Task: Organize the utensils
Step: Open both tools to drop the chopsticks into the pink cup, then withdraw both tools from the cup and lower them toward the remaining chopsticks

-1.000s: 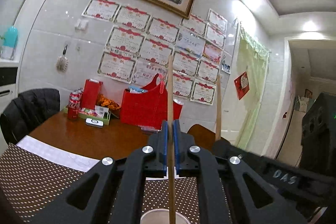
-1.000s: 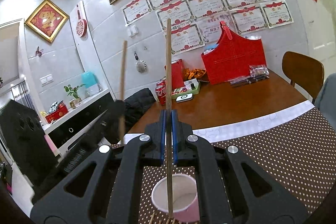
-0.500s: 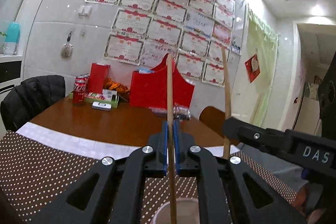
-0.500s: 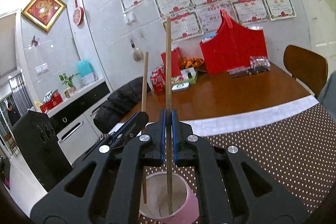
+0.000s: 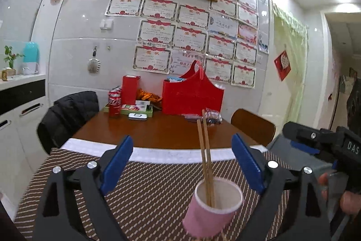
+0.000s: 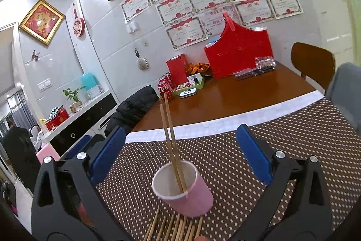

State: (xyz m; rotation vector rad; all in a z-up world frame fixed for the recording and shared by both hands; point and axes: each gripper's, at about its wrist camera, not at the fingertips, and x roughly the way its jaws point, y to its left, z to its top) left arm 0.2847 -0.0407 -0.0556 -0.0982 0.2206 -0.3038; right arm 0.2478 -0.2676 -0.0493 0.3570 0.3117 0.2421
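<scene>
Right wrist view, item one: two wooden chopsticks (image 6: 172,143) standing in a pink paper cup (image 6: 183,190), leaning together toward the far left, lower ends hidden inside the cup. Cup upright on a brown dotted mat (image 6: 259,139). Loose chopsticks (image 6: 173,228) lying fanned on the mat just in front of the cup, their near ends cut off by the frame's bottom edge.

Right gripper (image 6: 180,150): jaws have just been opening and now stand wide, blue pads well apart on either side of the cup, touching neither cup nor sticks.

Left gripper (image 5: 181,162): likewise just opened, jaws spread, the same chopsticks (image 5: 205,159) and cup (image 5: 213,207) between them untouched (cup base runs off the lower edge here).

Beyond: the mat's pale border strip, then bare wooden table (image 6: 237,101) stretching open to a red bag (image 6: 239,53), soda cans (image 6: 164,88) and a green tray by the wall. A hand (image 5: 347,198) at the far right, blurred, mostly cut off.
</scene>
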